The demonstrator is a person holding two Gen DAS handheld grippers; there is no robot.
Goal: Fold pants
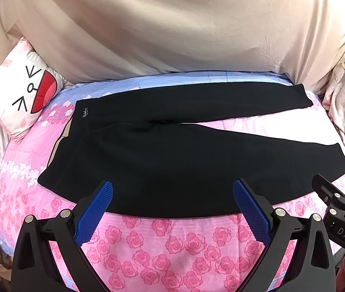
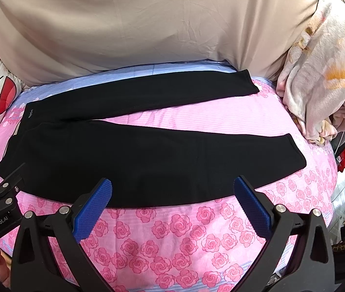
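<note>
Pants point(image 1: 172, 160) lie straight ahead of both your tongs, spread flat on the rose-print bedspread point(image 1: 162, 245), nothing folded yet by the look of it. Your left gripper point(image 1: 172, 194) stands wide open and empty, its blue pads point(image 1: 94, 209) just over the near edge of the black cloth. Your right gripper point(image 2: 172, 192) is the same: spread wide, holding nothing, poised at the near edge further toward the hems.

What the coming move turns on is this: the long axis of the garment runs left to right across your view, waistband point(image 1: 58, 146) at your left and the two leg hems point(image 2: 296, 150) at your right, with the legs splayed apart in a narrow V. The near leg lies close under both tongs; the far leg point(image 2: 162, 90) sits well beyond it, near the beige curtain point(image 2: 148, 24). So your left hand is nearer the waist, your right nearer the cuffs.

Writing: a small pale script logo point(image 1: 85, 112) near the waistband, too small to read. The neighbouring tool reads "DAS" in the left view and "GenRobot.AI" in the right. A cartoon-face pillow point(image 1: 23, 90) rests off to the left.
</note>
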